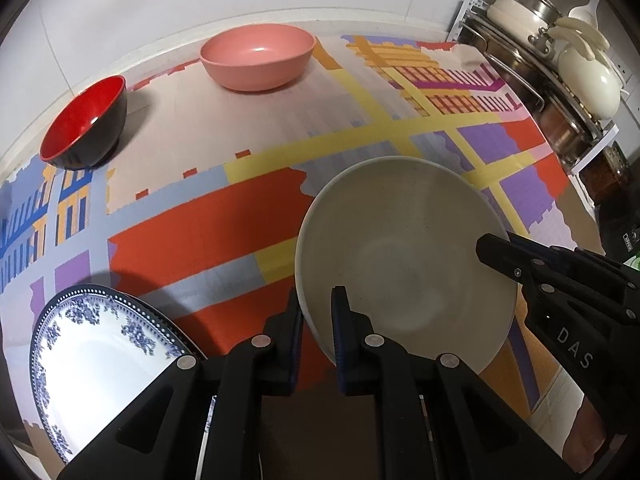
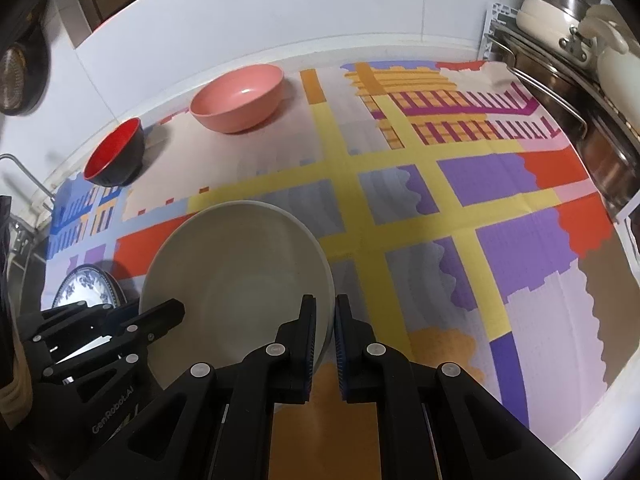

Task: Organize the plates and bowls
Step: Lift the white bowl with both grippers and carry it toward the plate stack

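Observation:
A large beige bowl (image 1: 400,248) (image 2: 240,272) hangs over the colourful mat (image 1: 208,236), gripped from both sides. My left gripper (image 1: 319,300) is shut on the bowl's left rim, and it shows at the lower left of the right wrist view (image 2: 172,312). My right gripper (image 2: 325,306) is shut on the bowl's right rim and enters the left wrist view from the right (image 1: 494,250). A blue-and-white plate (image 1: 100,344) (image 2: 86,288) lies at the bowl's left. A pink bowl (image 1: 258,56) (image 2: 238,96) and a red bowl with a black outside (image 1: 84,120) (image 2: 114,152) stand at the back.
A metal rack with steel pots and white lidded pans (image 1: 560,80) (image 2: 580,80) lines the right edge of the counter. White tiled wall (image 1: 160,0) runs behind the mat. A sink edge with a metal bar (image 2: 16,200) sits at the far left.

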A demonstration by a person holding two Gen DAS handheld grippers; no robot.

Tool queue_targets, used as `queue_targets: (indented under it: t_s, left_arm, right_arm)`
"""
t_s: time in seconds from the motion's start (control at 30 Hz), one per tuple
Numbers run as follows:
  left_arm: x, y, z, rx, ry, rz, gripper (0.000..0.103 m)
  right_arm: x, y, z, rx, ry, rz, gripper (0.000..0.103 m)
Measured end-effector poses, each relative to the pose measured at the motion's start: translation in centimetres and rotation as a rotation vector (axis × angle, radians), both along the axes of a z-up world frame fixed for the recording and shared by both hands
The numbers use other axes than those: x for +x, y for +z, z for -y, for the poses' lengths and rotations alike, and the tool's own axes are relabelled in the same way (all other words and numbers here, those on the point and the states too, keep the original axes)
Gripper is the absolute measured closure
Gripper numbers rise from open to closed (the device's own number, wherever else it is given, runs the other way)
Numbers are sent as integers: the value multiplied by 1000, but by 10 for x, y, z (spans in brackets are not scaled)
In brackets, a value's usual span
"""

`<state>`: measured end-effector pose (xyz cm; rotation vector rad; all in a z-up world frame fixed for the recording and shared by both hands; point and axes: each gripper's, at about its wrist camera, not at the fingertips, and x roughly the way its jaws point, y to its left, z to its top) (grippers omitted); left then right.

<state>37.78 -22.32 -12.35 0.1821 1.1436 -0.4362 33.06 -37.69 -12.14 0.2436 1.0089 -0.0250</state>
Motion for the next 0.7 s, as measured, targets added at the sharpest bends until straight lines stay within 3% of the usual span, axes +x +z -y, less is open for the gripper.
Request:
queue_targets:
  t_s: [0.7]
  left_arm:
    - [0,-3,5,17,8,4,88]
  right_arm:
    - [2,-12,4,16,10,-19,92]
